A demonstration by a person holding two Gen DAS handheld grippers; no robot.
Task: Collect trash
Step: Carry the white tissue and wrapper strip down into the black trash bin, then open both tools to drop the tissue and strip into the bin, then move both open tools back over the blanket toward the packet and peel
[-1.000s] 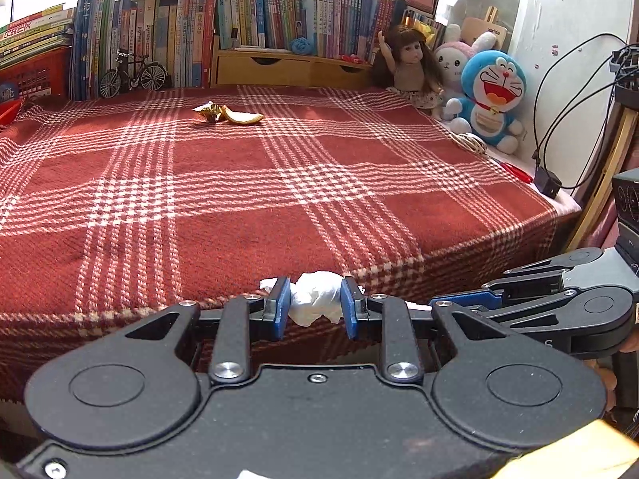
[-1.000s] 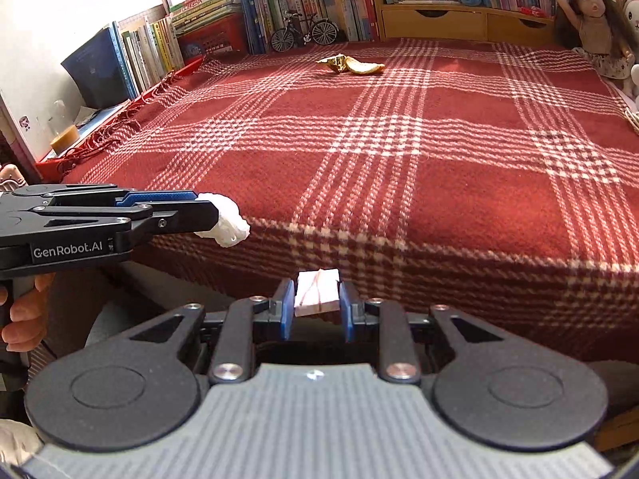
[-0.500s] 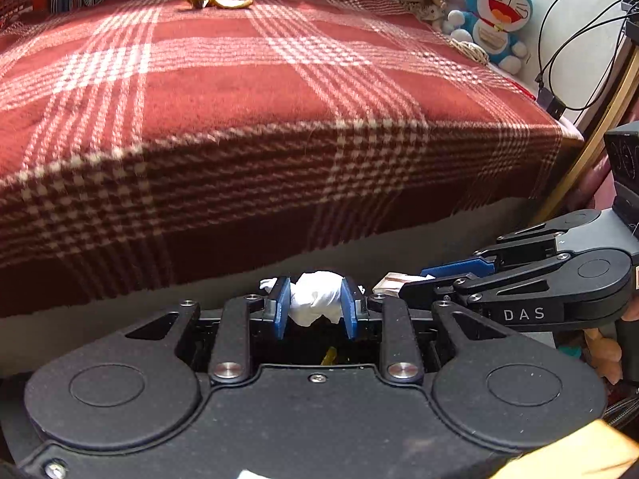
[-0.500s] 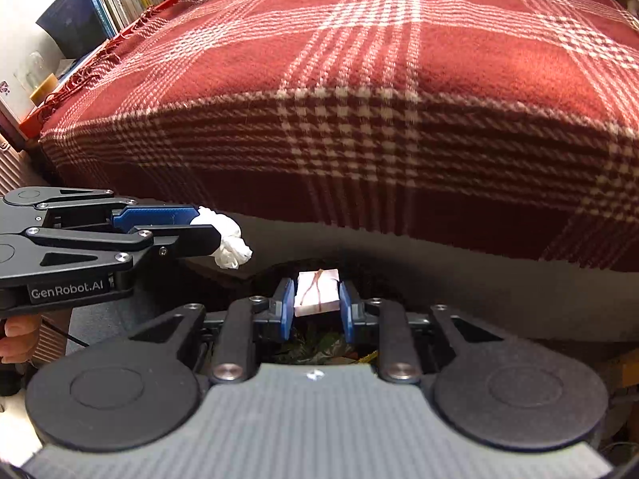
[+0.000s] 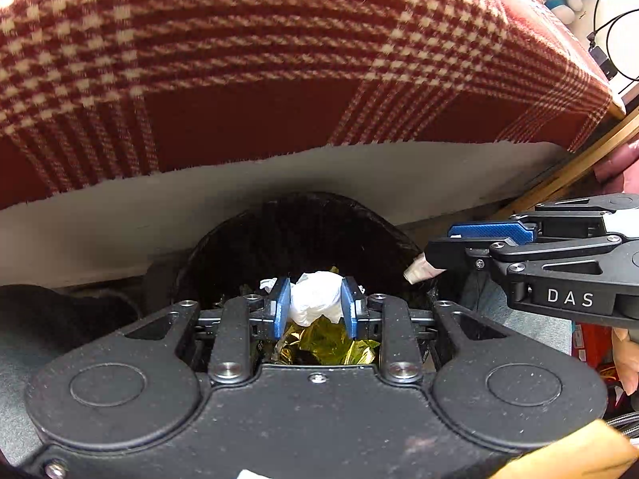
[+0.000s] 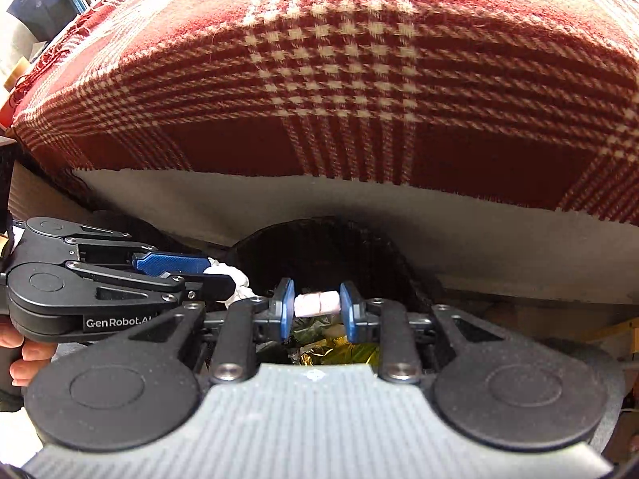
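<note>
A second ago both my views showed the blanket top; now the black bin (image 5: 303,235) fills the lower centre of each frame, below the blanket edge (image 5: 279,151). My left gripper (image 5: 315,307) clamps the white tissue wad (image 5: 315,295) over the gold foil (image 5: 331,343). My right gripper (image 6: 317,307) is easing open, the pink scrap (image 6: 317,303) between its pads, probably still touching. Both drops look due.
</note>
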